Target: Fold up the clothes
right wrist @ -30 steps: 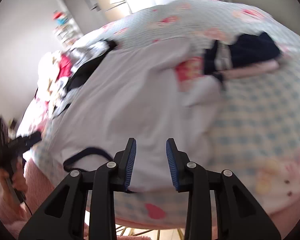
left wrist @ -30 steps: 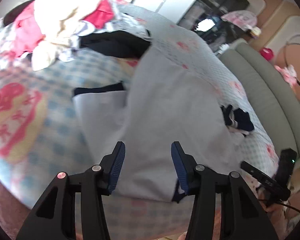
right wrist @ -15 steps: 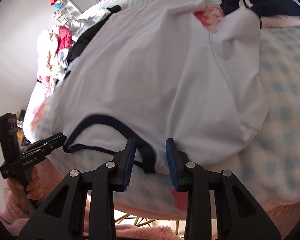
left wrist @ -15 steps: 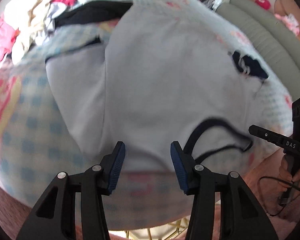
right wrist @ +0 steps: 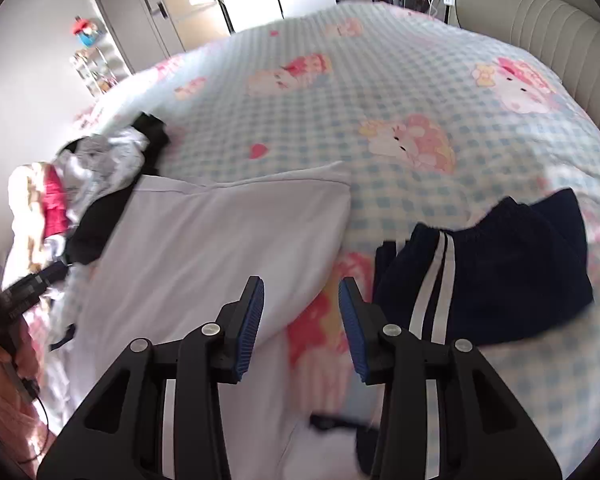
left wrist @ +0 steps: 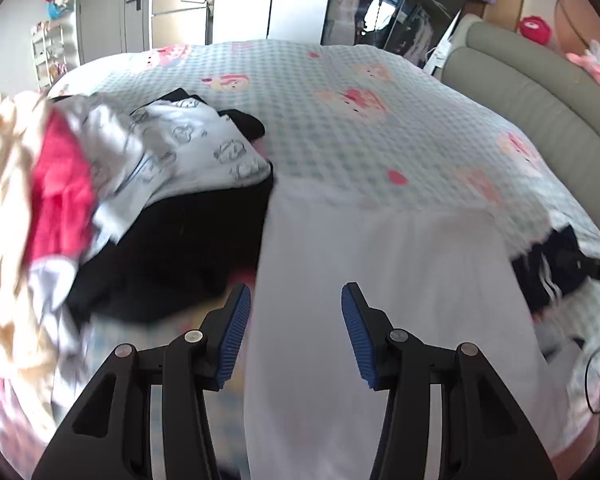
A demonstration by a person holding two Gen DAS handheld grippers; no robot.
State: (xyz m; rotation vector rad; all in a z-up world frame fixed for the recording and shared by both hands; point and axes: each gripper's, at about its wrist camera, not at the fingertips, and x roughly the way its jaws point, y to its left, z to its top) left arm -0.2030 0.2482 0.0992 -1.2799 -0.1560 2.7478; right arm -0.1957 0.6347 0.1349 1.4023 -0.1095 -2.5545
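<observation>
Lying flat across the near part of the bed (left wrist: 340,92), the white garment (left wrist: 380,320) is spreading from the pile of unsorted clothes (left wrist: 100,200) on one side toward the folded navy piece with white stripes (right wrist: 480,280) on the other. The left gripper (left wrist: 296,328) is hovering over the white cloth with its jaws apart and nothing pinched between them. The right gripper (right wrist: 300,324) is hanging near the garment's side edge, its jaws opening, with only bedding and a bit of white hem showing below the gap and nothing pressed by the pads. The fabric is looking thin, light and limp, so it is likely going to sag and crease wherever it is lifted, and a single layer may be slipping out of a shallow pinch. Taking hold at two matching points along one edge or at the corners, one per gripper, is probably the safest way to carry a fold over evenly; grabbing mid-panel is likely bunching it instead. The checked cover beneath is soft too, so a deep pinch risks catching it along with the garment.
</observation>
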